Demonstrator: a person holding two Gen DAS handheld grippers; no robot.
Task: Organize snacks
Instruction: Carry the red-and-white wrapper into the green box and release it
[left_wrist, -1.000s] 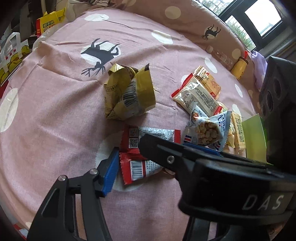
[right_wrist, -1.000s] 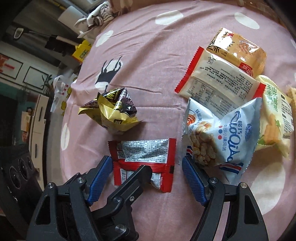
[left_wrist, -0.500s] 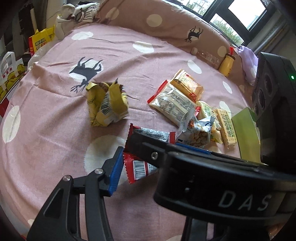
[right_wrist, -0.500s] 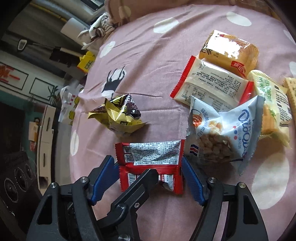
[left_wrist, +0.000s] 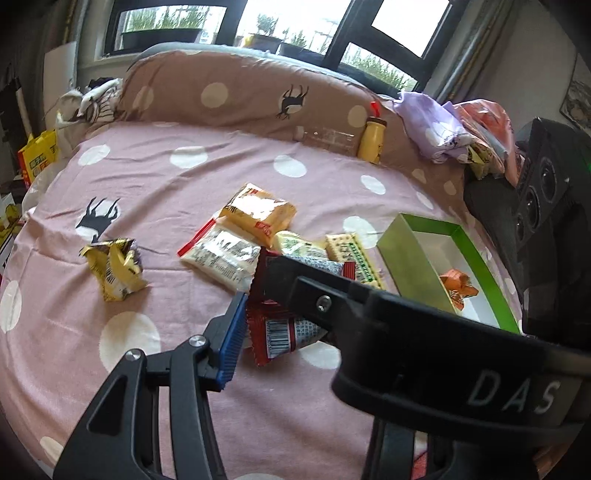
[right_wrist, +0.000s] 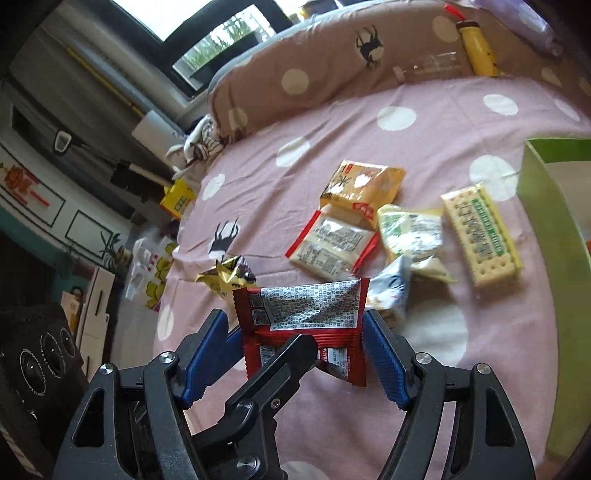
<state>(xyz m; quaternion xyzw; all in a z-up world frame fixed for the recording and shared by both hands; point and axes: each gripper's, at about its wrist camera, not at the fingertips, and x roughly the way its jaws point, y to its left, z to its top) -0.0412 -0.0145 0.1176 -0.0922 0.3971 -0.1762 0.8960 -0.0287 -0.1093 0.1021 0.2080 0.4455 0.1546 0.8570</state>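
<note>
A red snack packet (left_wrist: 280, 332) (right_wrist: 310, 306) hangs above the pink dotted bedspread (left_wrist: 184, 192), its lower half crumpled. My left gripper (left_wrist: 273, 325) is shut on it: one blue pad presses its left edge, while the other finger is hidden behind the right gripper's body. My right gripper (right_wrist: 299, 332) has a blue pad against each short end of the packet. A left finger (right_wrist: 291, 354) crosses the packet in the right wrist view. To the right a green box (left_wrist: 399, 254) (right_wrist: 535, 173) stands open with an orange snack (left_wrist: 456, 284) inside.
Loose on the bedspread lie a crumpled yellow bag (left_wrist: 114, 273), a white-and-red packet (left_wrist: 221, 258), an orange-yellow packet (left_wrist: 258, 214), a cracker pack (right_wrist: 480, 236) and a blue-white bag (right_wrist: 391, 291). A yellow bottle (left_wrist: 371, 140) leans on the pillow. The bed edge falls away on the left.
Both grippers have risen with the red packet, lifting it off the bedspread. The left jaws narrowed onto it. The green box and windows have come into view.
</note>
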